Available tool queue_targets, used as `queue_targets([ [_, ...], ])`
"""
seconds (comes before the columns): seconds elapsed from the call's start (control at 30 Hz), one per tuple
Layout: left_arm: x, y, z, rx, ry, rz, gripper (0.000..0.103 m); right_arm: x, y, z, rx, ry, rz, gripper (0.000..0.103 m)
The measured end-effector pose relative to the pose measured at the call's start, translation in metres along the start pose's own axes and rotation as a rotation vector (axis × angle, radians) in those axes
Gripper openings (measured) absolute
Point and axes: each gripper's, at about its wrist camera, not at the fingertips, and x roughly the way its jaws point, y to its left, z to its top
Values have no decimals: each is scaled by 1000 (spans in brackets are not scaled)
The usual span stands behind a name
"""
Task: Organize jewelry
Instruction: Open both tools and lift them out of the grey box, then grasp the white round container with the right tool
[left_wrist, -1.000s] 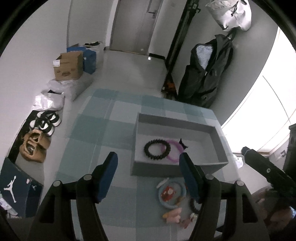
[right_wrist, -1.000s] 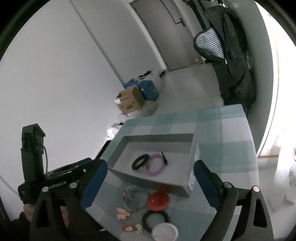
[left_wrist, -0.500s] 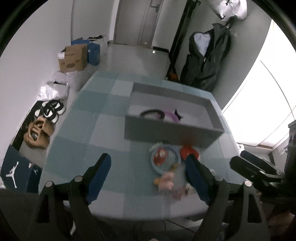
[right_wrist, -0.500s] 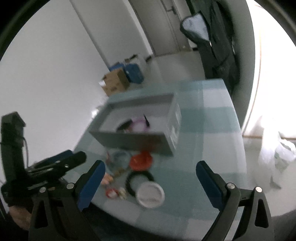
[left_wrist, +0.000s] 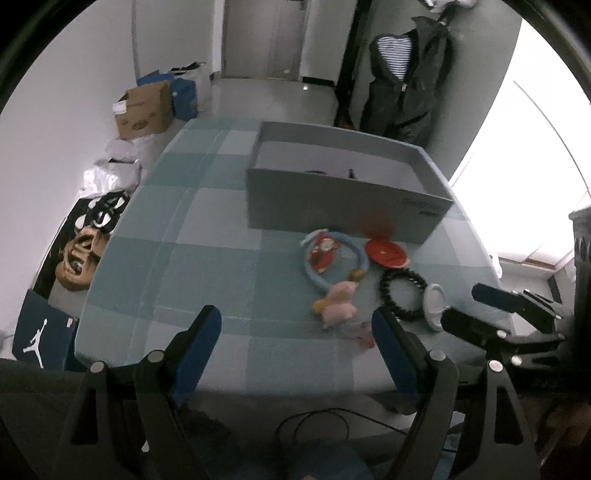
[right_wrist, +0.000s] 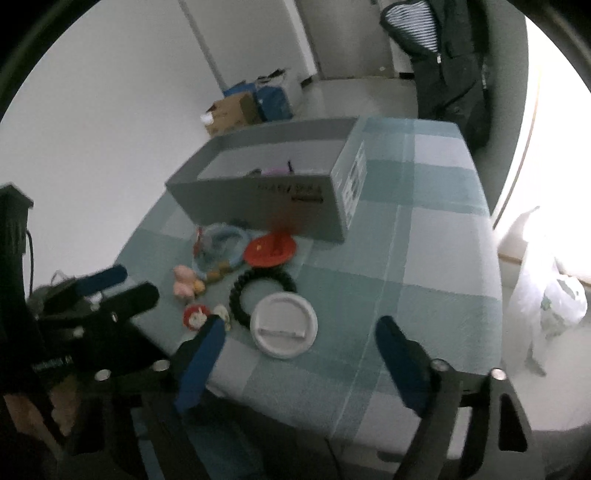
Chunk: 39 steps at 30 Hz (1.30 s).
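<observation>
Both claws hang over the near edge of the worktop (left_wrist: 155, 236), nothing between the jaws: left claw (left_wrist: 295, 343) spread, right claw (right_wrist: 299, 350) closing. Loose pieces sit just before the box (left_wrist: 343, 199). I'd drop right onto the white disc (right_wrist: 283, 325), re-spread first, pinch at the rim, avoid snagging the black ring (right_wrist: 263, 291) touching it

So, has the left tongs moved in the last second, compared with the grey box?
Yes. The left tongs pulled back toward the table's near edge: the grey box, earlier between its fingers, now lies well beyond them.
</observation>
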Motion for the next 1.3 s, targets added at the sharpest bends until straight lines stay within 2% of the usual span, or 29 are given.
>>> queue_targets([
  [0.17,3,11,0,-48,17,-2,80,7,8,-3,-47,21,-14,68],
  [0.27,7,17,-1,-78,37,-3,80,8,13,-4,-69,18,-20,65],
  [0.3,8,18,-1,-85,43,-4,80,8,14,-5,-76,18,-23,61],
  [0.43,9,19,-1,-106,52,-27,80,10,17,-6,-99,14,-48,58],
  [0.5,9,18,-2,-101,54,-36,80,10,19,-5,-105,12,-58,49],
  [0.6,10,17,-4,-92,66,-43,80,11,20,-5,-114,11,-63,42],
  [0.93,17,16,-6,-88,119,-76,80,12,20,-2,-115,7,-49,42],
  [1.3,25,11,0,-91,138,-167,80,0,4,8,-9,-36,-14,42],
])
